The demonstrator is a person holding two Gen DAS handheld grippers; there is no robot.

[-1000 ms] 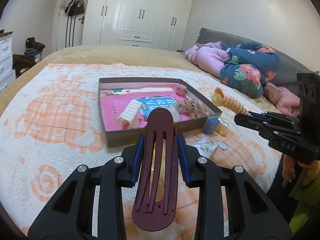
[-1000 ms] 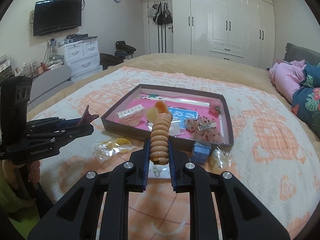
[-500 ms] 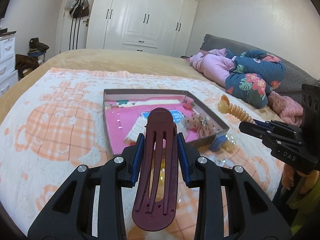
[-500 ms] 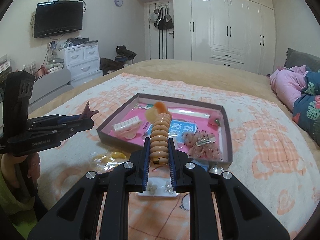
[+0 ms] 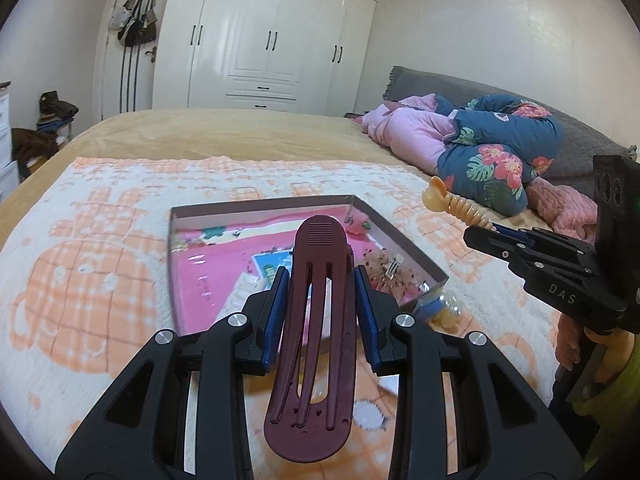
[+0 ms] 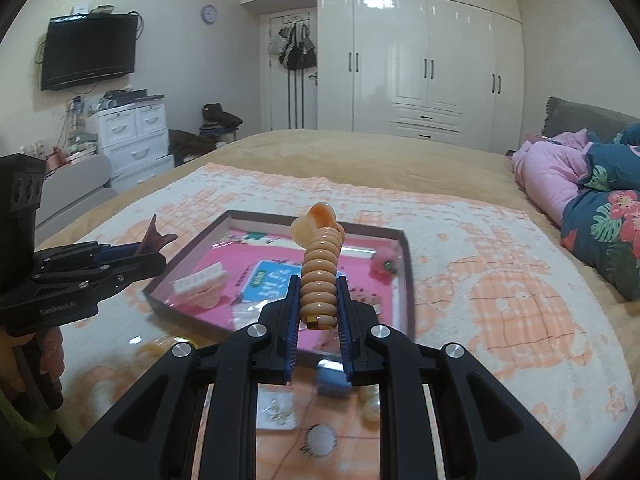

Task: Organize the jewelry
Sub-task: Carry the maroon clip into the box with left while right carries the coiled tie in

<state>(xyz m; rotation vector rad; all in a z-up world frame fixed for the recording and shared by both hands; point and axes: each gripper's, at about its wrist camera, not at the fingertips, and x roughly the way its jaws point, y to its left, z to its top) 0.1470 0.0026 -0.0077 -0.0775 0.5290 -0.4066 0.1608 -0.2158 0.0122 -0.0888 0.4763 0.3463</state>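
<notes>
Between each gripper's jaws, a clip: maroon hair clip [image 5: 316, 312], peach ribbed clip [image 6: 320, 276].

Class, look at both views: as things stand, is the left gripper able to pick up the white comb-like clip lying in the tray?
Probably not yet. The left gripper is shut on the maroon hair clip, so it has no free grip for the white clip in the tray.
</notes>
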